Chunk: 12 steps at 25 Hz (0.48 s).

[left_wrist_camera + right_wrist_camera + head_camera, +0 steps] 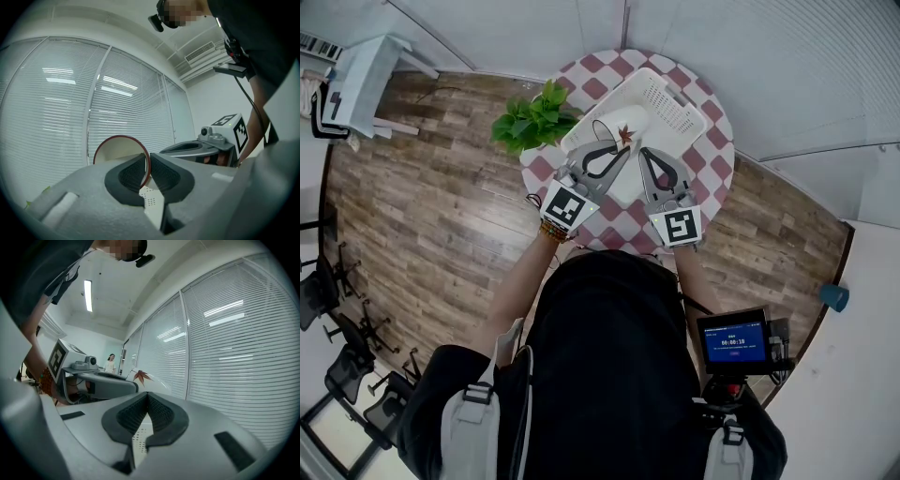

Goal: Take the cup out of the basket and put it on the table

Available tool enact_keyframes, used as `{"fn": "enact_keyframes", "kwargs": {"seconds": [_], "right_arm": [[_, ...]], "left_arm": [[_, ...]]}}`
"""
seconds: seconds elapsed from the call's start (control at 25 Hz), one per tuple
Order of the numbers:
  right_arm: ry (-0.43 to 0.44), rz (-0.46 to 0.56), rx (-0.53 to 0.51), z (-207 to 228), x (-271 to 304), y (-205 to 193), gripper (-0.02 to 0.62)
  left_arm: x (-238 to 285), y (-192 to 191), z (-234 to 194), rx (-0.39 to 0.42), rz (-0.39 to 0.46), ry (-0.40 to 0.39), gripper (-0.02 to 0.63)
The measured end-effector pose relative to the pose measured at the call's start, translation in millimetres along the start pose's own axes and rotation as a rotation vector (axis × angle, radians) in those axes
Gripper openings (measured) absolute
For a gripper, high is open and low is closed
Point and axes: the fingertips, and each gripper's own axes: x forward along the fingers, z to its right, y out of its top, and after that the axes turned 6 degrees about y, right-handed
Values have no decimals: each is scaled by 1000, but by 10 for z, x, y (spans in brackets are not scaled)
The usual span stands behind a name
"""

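Seen only from the head view: a round table (717, 141) under a red-and-white checked cloth, a white rectangular plastic basket (670, 105) with perforated walls lying on it, and a leafy green plant (530, 120) just beside the basket's left side. Over the basket's near end, on its side, a white paper cup (623, 127) with a red maple-leaf print, mouth toward the person (609, 356). Impossible to tell from there whether resting in the basket or lifted clear.

Shown only in the left gripper view: the grey left gripper (146, 162) clamped on the cup's thin red-edged rim, one ribbed black pad inside the wall and one outside, with the smooth cream interior round above. Dotted white plastic visible below the gap.

Shown only in the right gripper view: the right gripper (147, 397) closed, ribbed pads meeting at the tips with nothing held, the leaf print off to its left, slatted white blinds (234, 343) beyond.
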Motion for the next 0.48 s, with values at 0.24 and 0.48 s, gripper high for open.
{"fn": "enact_keyframes", "kwargs": {"seconds": [0.24,0.48], "right_arm": [[-1,-3,4,1,3,-16,9],[-2,-3,-5,16,-6,-17,8]], "left_arm": [[6,-14,7,12,-7,-5,35],[13,-8,0,3,-3,0,35]]}}
